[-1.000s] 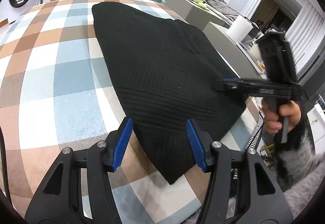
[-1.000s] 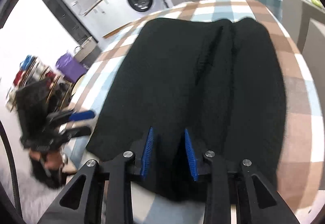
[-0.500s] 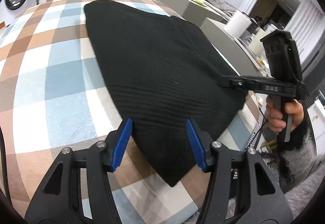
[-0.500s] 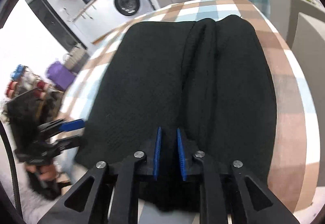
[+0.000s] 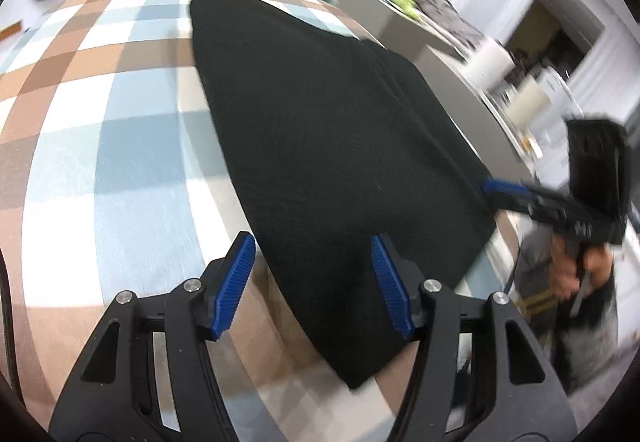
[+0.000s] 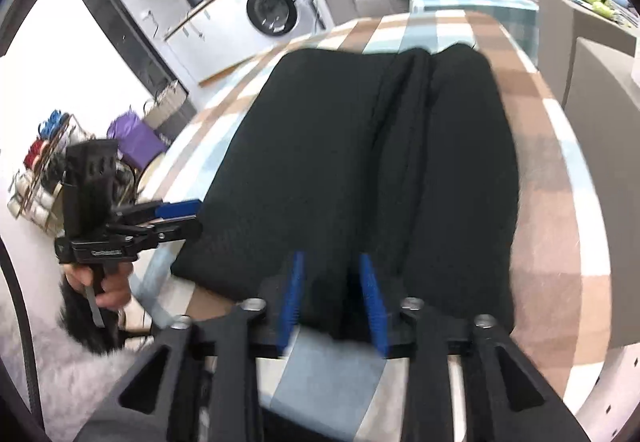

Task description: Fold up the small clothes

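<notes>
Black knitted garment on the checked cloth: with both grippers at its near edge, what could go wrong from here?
1. The right gripper is opening with the near hem of the black knitted garment between its blue pads, so the hem may slip out.
2. The left gripper stands open over the garment's corner; closing there may also pinch the checked tablecloth.
3. The lengthwise ridge may be folded in as a crease.
</notes>
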A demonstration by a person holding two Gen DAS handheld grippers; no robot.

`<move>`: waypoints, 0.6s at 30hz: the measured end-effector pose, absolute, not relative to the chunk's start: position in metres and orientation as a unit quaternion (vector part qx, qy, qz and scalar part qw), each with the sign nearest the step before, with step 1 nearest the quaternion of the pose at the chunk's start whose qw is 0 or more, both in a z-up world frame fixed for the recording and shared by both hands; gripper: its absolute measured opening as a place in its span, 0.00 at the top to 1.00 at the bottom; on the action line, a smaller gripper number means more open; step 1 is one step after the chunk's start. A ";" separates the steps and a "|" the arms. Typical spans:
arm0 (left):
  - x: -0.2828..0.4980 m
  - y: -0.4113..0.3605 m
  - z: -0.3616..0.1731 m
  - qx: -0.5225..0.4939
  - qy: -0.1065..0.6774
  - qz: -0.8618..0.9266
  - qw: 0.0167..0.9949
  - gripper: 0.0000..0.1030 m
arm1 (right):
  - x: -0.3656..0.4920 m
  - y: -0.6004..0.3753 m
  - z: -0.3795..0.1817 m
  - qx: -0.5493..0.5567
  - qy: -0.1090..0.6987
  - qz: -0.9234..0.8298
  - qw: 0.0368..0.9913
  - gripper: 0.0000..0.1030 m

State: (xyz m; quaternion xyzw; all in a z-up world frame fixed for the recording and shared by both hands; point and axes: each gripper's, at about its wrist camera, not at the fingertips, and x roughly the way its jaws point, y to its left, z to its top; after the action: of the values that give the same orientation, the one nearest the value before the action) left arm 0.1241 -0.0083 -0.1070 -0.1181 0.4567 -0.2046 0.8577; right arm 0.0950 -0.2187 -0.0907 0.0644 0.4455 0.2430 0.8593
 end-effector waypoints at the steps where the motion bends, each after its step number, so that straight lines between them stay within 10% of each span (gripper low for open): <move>1: 0.131 -0.007 -0.108 -0.126 0.456 -0.196 0.859 0.45 | 0.098 -0.219 -0.090 0.065 0.443 0.236 0.863 0.58; 8: 0.173 -0.004 -0.115 -0.165 0.448 -0.166 0.863 0.47 | 0.116 -0.236 -0.099 0.079 0.449 0.178 0.872 0.57; 12: 0.185 -0.007 -0.117 -0.170 0.443 -0.149 0.868 0.76 | 0.120 -0.244 -0.099 0.093 0.450 0.169 0.872 0.56; 18: 0.176 0.007 -0.112 -0.167 0.429 -0.140 0.877 0.90 | 0.123 -0.235 -0.104 0.096 0.458 0.184 0.864 0.56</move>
State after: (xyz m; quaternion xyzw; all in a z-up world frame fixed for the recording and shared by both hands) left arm 0.1756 0.0067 -0.1124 -0.1673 0.4291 -0.1398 0.8766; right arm 0.1233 -0.2349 -0.1041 0.0956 0.4582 0.1842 0.8643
